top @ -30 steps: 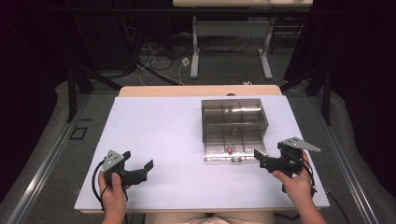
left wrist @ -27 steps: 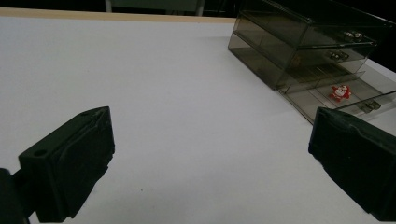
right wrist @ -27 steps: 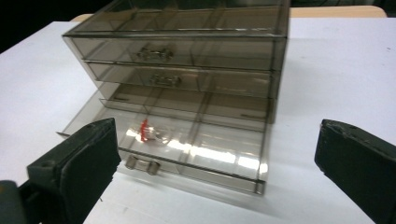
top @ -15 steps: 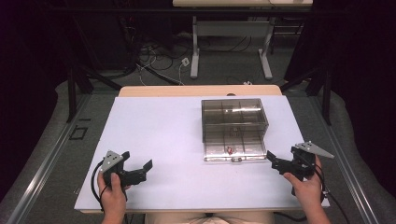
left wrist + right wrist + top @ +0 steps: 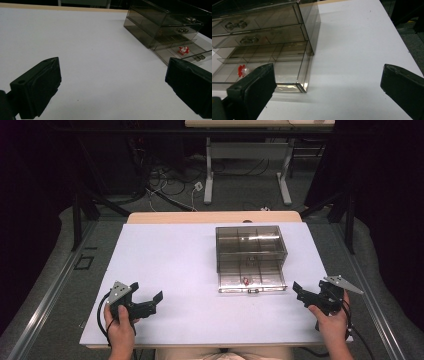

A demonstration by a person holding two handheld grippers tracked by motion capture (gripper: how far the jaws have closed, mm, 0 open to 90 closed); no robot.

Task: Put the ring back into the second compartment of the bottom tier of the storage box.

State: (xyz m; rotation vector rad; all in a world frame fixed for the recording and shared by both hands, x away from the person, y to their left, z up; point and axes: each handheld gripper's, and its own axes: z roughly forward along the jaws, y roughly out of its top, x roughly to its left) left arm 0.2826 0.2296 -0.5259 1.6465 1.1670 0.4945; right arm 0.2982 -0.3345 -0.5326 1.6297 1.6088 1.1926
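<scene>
A smoky clear drawer cabinet [image 5: 251, 246] stands right of centre on the white table [image 5: 170, 265]. Its bottom drawer [image 5: 252, 276] is pulled out, and a small red and white object [image 5: 246, 280] lies inside it, also seen as a red object [image 5: 183, 50] and a red object [image 5: 242, 70]. My left gripper [image 5: 148, 299] rests open near the front left, far from the cabinet [image 5: 162, 25]. My right gripper [image 5: 299, 291] is open at the front right, just right of the drawer's corner, with nothing between its jaws. The two upper drawers of the cabinet [image 5: 264, 27] are closed.
The table's right edge [image 5: 330, 285] runs close beside my right hand. Beyond the far edge are desk legs [image 5: 209, 175] and loose cables [image 5: 165, 185] on the floor. A broad bare stretch of white table lies between the left gripper and the cabinet.
My right gripper has drawn back from the drawer front, moving right and toward the table's near edge. The left gripper has stayed put.
</scene>
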